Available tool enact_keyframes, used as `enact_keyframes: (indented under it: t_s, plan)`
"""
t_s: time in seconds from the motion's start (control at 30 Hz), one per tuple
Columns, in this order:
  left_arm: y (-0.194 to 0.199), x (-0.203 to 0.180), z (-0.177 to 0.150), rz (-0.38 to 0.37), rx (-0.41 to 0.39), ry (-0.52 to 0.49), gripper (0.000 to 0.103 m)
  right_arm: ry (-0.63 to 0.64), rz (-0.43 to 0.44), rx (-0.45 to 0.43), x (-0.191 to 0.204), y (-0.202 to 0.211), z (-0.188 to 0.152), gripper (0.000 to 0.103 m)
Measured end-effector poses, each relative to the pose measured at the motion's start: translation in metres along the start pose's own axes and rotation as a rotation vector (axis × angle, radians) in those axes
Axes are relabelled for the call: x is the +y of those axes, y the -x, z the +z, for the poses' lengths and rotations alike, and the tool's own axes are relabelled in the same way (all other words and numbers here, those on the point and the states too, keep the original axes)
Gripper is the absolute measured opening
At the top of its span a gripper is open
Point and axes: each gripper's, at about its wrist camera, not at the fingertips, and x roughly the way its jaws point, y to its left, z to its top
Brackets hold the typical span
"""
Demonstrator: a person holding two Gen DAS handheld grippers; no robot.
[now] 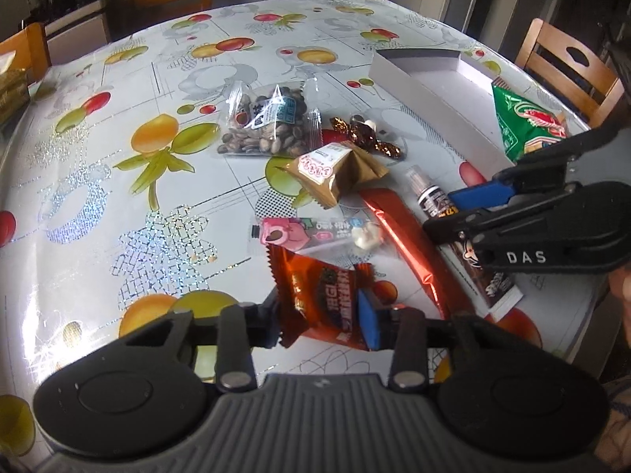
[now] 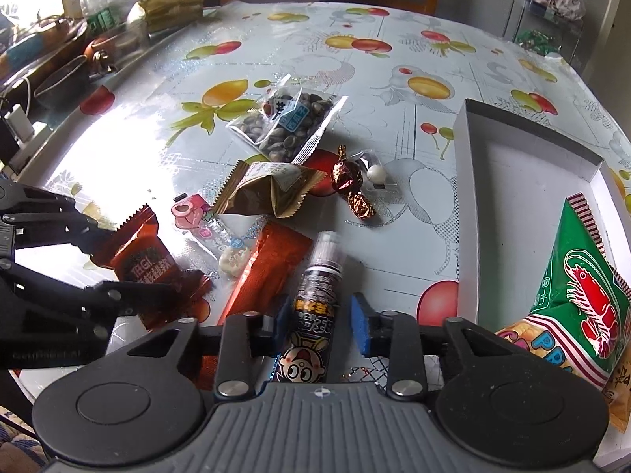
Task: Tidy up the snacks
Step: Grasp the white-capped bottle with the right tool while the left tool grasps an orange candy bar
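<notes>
Clamped between the left gripper's (image 1: 327,315) fingers is an orange snack packet (image 1: 319,299), lifted just off the fruit-print tablecloth (image 1: 157,90). Between the right gripper's (image 2: 319,323) blue pads stands a dark candy tube (image 2: 315,315); whether they press on it I cannot tell. Beyond lie a red bar (image 2: 268,268), a pink lollipop packet (image 1: 307,232), a gold pouch (image 2: 268,189), a bag of nuts (image 2: 284,126) and foil candies (image 2: 351,185). A green shrimp-chip bag (image 2: 583,299) rests in the white box (image 2: 473,197) at right.

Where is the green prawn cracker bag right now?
The green prawn cracker bag lies at the right of the right wrist view, in the near end of the white tray.
</notes>
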Motion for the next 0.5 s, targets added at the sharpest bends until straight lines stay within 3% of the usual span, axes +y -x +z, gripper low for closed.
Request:
enact_keyframes:
  t_s: [0.13, 0.5]
  plan:
    - [0.002, 0.003, 0.002, -0.008, -0.003, 0.022, 0.029, -0.051, 0.015, 0.006, -0.007, 0.000, 0.002, 0.026]
    - [0.016, 0.011, 0.014, -0.010, -0.054, 0.067, 0.028, -0.087, 0.033, -0.009, -0.013, 0.005, 0.006, 0.025]
